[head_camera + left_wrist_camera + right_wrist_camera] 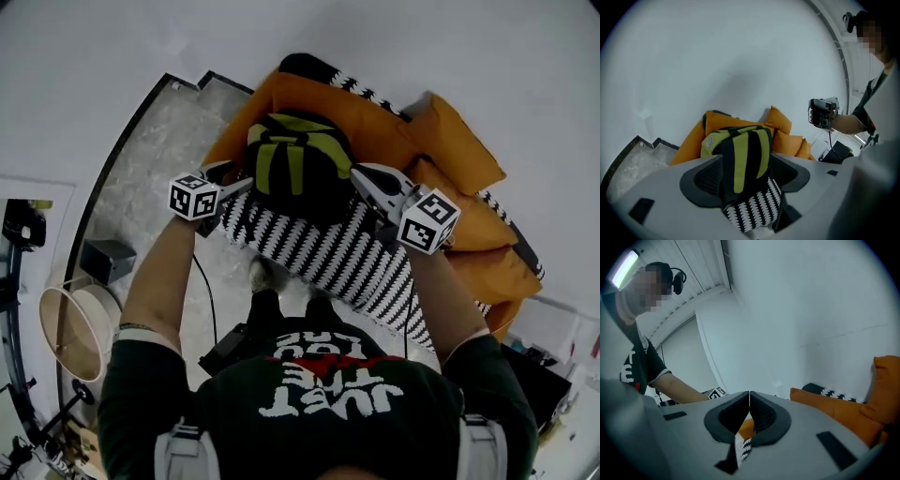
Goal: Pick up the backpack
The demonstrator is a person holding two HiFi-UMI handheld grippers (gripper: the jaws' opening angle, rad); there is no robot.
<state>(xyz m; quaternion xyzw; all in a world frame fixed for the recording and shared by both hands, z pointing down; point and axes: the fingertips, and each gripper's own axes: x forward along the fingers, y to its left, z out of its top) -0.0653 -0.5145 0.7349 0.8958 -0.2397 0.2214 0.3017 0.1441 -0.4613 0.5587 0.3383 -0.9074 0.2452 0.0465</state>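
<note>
A black backpack (298, 169) with lime-green stripes lies on an orange sofa (375, 122), partly on a black-and-white patterned blanket (328, 248). In the head view my left gripper (239, 186) is at the backpack's left edge and my right gripper (361, 178) is at its right edge. In the left gripper view the left gripper (746, 176) stands open, and the backpack (743, 150) shows between and beyond its jaws, the pads apart from it. The right gripper (749, 397) is shut with its tips together and nothing between them.
Orange cushions (459, 141) are piled at the sofa's right end. A grey marble floor (159, 159) lies left of the sofa, with a dark box (108, 258) and a round pale basket (70, 328) on it. A white wall stands behind the sofa.
</note>
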